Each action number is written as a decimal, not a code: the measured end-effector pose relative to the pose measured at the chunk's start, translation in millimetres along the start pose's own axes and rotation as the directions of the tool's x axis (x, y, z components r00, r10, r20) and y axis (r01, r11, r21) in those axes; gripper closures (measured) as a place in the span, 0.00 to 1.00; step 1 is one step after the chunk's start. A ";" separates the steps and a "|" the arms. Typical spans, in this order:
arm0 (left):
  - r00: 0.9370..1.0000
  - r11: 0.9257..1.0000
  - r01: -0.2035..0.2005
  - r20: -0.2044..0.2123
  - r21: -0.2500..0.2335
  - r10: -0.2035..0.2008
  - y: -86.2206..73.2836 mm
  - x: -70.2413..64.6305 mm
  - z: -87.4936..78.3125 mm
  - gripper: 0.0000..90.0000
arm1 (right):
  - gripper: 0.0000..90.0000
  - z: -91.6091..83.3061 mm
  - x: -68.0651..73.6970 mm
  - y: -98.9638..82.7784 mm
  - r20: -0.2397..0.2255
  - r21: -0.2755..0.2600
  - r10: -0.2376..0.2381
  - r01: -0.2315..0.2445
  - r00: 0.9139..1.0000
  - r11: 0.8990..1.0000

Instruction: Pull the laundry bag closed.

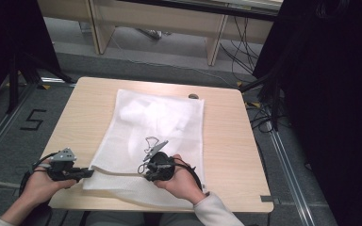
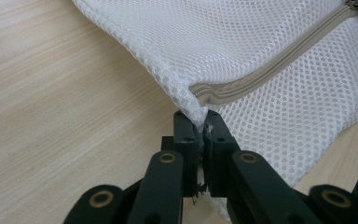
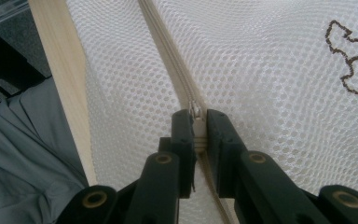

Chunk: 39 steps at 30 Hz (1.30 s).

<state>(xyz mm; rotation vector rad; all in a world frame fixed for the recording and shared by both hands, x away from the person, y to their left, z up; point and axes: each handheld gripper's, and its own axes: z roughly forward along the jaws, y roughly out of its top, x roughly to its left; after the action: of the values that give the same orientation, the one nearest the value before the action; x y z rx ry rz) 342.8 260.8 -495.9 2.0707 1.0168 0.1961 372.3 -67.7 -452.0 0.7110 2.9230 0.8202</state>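
Mesh bag [image 1: 155, 136] lies flat mid-frame on the bench [image 1: 226, 141]. Left claw [image 2: 203, 122] pinches its corner; right claw [image 3: 198, 123] clamps the zipper pull [image 3: 196, 114]. Pulling could tear the thin mesh free at the corner, or the small pull could slip out.

**Even light on the table, darkness at the sides**

The table [image 1: 226, 141] is evenly and softly lit from above; only faint shadows are cast. Both upper corners of the high view are lost in black. The mesh bag [image 2: 270, 51] is rendered sharply close up, while its far weave is slightly softened.
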 end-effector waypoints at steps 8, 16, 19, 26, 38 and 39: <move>1.000 1.000 0.003 0.001 -0.011 -0.003 -0.3 -0.3 0.1 0.94 | 0.91 -2.9 -1.6 -2.1 -0.001 -0.003 0.006 -0.006 1.000 1.000; 1.000 1.000 0.003 0.003 -0.013 -0.003 -0.6 -0.4 0.4 0.94 | 0.91 -3.2 -1.5 -2.5 -0.002 -0.001 0.005 -0.005 1.000 1.000; 1.000 1.000 -0.004 0.001 -0.007 0.004 -0.6 0.3 0.1 0.94 | 0.91 -4.3 -1.8 -2.8 -0.001 0.002 0.003 -0.003 1.000 1.000; 1.000 1.000 -0.003 -0.002 -0.008 0.003 -0.5 0.0 0.2 0.94 | 0.91 -7.2 -3.2 -6.5 0.001 -0.008 0.004 -0.004 1.000 1.000; 0.999 0.999 -0.042 -0.004 0.021 0.042 -0.1 2.5 -1.7 0.94 | 0.91 -10.0 -4.3 -9.5 0.004 -0.008 0.006 -0.006 1.000 1.000; 1.000 1.000 -0.005 -0.005 -0.010 0.005 -0.6 0.0 0.4 0.94 | 0.91 -10.0 -4.3 -9.5 0.004 -0.008 0.006 -0.006 1.000 1.000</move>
<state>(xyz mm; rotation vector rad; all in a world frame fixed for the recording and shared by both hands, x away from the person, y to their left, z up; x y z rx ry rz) 342.7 260.8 -496.6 2.0651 1.0125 0.2086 370.7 -81.6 -448.5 0.7198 2.9138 0.8286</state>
